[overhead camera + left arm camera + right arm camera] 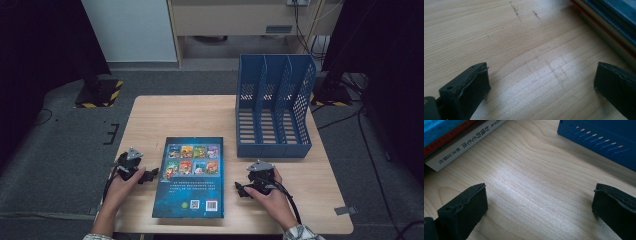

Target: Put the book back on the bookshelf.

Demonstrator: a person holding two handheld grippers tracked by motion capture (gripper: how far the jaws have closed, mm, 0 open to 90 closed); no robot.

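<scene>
Near the table's front edge, the person's hands rest on the wooden table point(150, 112), each holding a gripper. The left gripper point(148, 176) sits just left of the book point(190, 177), jaws spread wide with bare wood between them and nothing gripped; the right gripper point(241, 190) lies just right of the book, jaws equally wide and empty.

The book lies flat, back cover up, between the two grippers — its long axis running near to far, barcode end toward the person. Farther off and to the right stands a blue file rack point(274, 107), its open slots facing up and toward the person.

The left gripper view adds the book's stacked page edge point(607, 31), while the right gripper view shows its white spine point(465, 143) with printed characters — and the rack's slotted base point(599, 138).
</scene>
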